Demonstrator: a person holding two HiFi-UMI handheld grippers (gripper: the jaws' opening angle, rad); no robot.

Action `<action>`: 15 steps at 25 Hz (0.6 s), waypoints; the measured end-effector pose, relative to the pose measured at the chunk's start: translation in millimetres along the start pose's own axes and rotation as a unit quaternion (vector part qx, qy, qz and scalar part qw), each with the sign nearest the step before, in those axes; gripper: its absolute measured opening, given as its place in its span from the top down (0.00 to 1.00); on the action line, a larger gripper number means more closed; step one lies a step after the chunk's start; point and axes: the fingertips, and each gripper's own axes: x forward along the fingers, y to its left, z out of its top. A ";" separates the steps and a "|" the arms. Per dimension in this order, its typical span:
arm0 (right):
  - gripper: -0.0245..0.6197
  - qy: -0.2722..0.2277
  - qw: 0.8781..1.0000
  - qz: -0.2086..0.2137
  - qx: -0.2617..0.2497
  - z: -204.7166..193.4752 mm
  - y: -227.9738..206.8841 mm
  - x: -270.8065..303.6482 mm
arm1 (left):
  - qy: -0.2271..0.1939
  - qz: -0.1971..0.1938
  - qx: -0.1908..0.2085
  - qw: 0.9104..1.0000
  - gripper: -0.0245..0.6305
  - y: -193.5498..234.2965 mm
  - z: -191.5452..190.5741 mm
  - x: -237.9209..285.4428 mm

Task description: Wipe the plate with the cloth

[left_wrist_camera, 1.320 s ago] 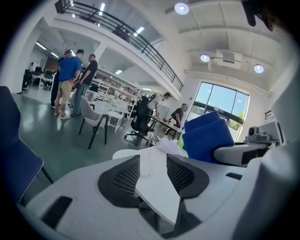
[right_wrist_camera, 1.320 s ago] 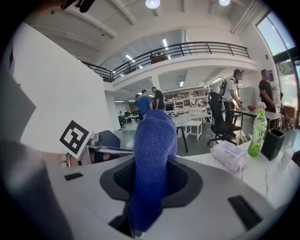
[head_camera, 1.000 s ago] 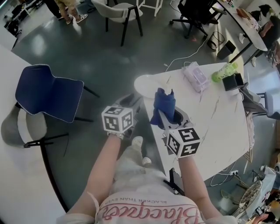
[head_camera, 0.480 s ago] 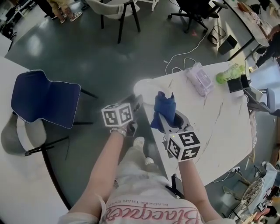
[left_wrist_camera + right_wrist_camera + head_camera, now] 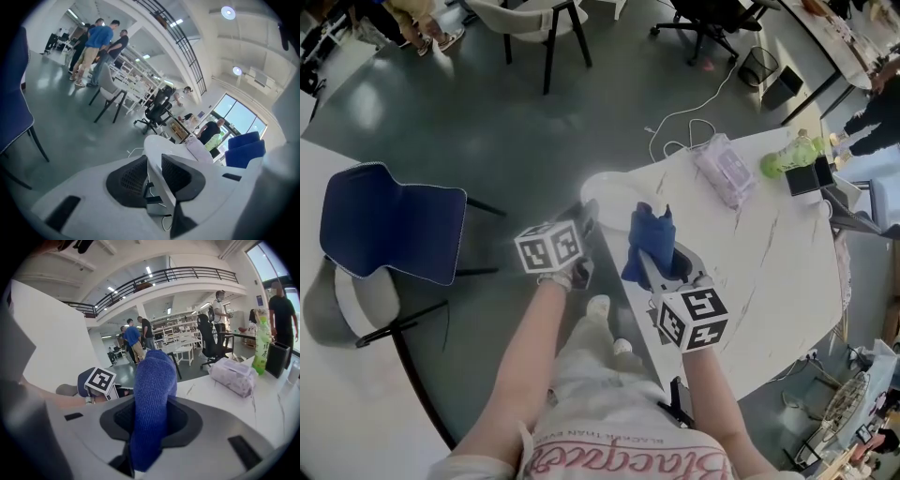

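- Head view: only here do both bare forearms show, reaching forward and down side by side. The left gripper (image 5: 586, 214) meets the near rim of the white plate (image 5: 614, 186), which sits just ahead of it at the marble table's (image 5: 769, 272) corner. The right gripper (image 5: 656, 253), just beside it, carries the blue cloth (image 5: 649, 232) upright over the tabletop.
- Left gripper view: it shows the grip that the head view hides. The plate's rim stands edge-on between the pads, which have just been closing and now pinch it from both sides.
- Right gripper view: the jaws are clamped on the cloth, which rises ahead of them. The left gripper's marker cube (image 5: 101, 379) is to the left. A tissue pack (image 5: 234, 373) and a green bottle (image 5: 260, 345) stand ahead to the right.
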 end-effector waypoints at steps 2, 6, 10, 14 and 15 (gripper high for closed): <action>0.79 0.000 1.000 -0.002 0.001 0.7 -0.4 -1.0 | -0.005 0.006 0.004 1.000 0.83 0.2 2.6 -0.9; 0.79 -0.003 1.000 -0.007 0.002 1.7 -1.9 -5.1 | -0.020 0.003 -0.002 1.000 0.87 -3.2 6.2 -6.9; 0.79 -0.012 1.000 -0.015 0.004 5.0 -3.8 -10.7 | -0.032 -0.019 0.000 0.999 0.90 -15.2 11.8 -10.6; 0.79 -0.021 1.000 -0.023 0.004 8.8 -2.2 -20.7 | -0.045 -0.041 -0.018 0.998 0.92 -30.4 18.3 -17.0; 0.79 -0.023 0.999 -0.025 0.005 9.7 -1.7 -24.1 | -0.048 -0.049 -0.024 0.997 0.93 -35.2 20.1 -19.1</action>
